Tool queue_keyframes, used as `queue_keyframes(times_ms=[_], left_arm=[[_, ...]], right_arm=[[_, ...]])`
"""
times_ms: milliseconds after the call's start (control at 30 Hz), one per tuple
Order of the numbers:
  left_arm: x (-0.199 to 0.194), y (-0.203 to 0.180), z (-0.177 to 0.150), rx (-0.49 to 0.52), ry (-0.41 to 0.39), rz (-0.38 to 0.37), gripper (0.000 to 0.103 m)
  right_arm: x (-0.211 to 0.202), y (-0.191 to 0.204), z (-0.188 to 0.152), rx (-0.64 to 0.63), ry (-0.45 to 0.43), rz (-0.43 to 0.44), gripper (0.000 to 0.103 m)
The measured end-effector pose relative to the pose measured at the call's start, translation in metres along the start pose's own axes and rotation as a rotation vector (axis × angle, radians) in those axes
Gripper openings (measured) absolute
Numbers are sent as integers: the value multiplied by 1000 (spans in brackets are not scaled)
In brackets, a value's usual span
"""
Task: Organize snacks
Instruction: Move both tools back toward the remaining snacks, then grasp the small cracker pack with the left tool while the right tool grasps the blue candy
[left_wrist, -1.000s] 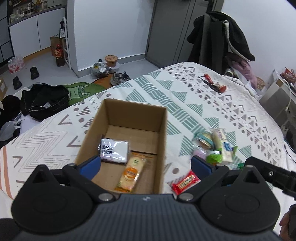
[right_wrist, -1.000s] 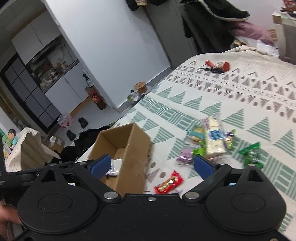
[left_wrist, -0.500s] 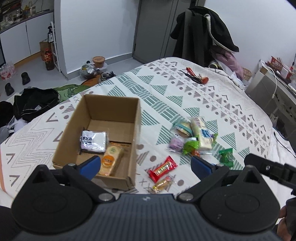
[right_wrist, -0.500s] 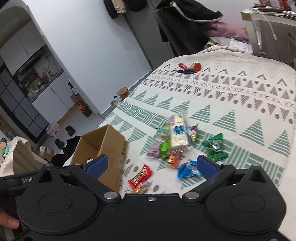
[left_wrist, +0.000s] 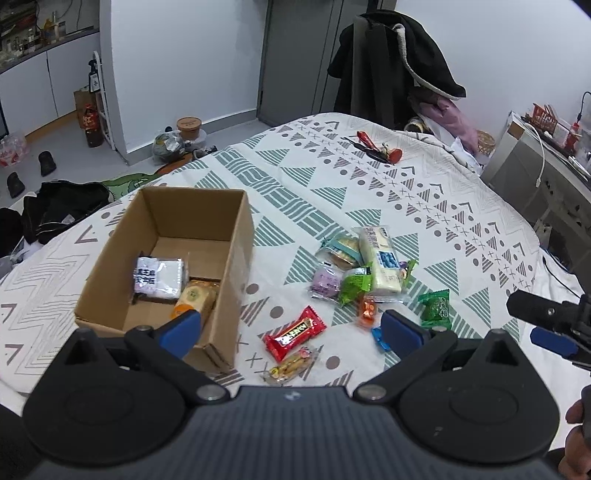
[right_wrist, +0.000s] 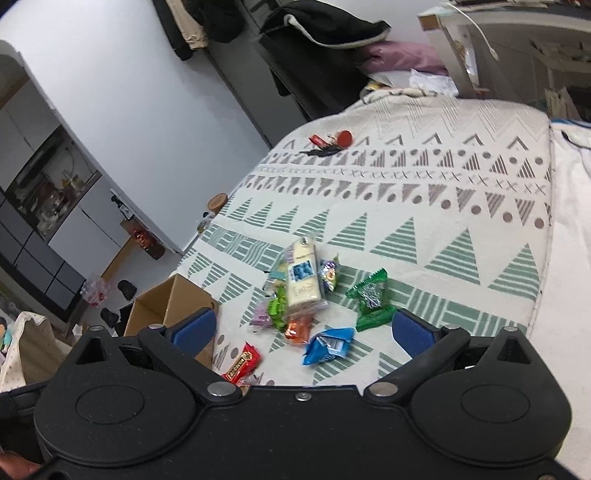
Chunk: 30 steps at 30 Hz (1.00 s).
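While both jaws gape empty, red snack (left_wrist: 294, 333) between left gripper's (left_wrist: 291, 328) jaws.

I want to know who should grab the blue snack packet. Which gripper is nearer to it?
Right, probably. The blue packet lies between the open fingers of the right gripper, just ahead. The left gripper is centred over the red packet, the blue one beside its right finger.

Cardboard box (left_wrist: 236, 236) open on bedspread, silver packet (left_wrist: 159, 277) and yellow biscuit packet (left_wrist: 194, 297) inside. Beside it red bar (left_wrist: 294, 333), small peanut bar (left_wrist: 290, 365). Further right, loose pile: long white packet (left_wrist: 380, 264), purple (left_wrist: 325, 282), green (left_wrist: 436, 308), orange (left_wrist: 366, 312), blue (right_wrist: 327, 345) wrappers.
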<state>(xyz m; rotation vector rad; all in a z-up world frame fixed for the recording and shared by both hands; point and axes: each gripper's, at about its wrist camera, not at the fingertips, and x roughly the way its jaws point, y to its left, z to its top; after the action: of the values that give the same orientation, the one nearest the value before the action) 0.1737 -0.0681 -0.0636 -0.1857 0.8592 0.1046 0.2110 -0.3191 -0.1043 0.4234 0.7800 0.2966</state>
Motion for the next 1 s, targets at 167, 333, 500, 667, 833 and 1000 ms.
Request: queue_keyframes(times_ms=[167, 333, 500, 667, 833, 1000], left_arm=[[16, -5, -7, 3, 17, -2, 100], [38, -8, -18, 8, 43, -25, 90], [67, -6, -29, 5, 100, -36, 72], [89, -1, -35, 5, 131, -39, 65], [113, 4, -40, 4, 166, -37, 63], [135, 1, -48, 26, 210, -12, 63]], right_arm=[[12, -5, -3, 37, 44, 0, 98], [30, -9, -6, 76, 93, -1, 86], [46, -9, -6, 91, 125, -7, 86], [66, -10, -6, 96, 172, -31, 86], [82, -6, -6, 82, 202, -48, 86], [96, -6, -6, 77, 225, -65, 86]])
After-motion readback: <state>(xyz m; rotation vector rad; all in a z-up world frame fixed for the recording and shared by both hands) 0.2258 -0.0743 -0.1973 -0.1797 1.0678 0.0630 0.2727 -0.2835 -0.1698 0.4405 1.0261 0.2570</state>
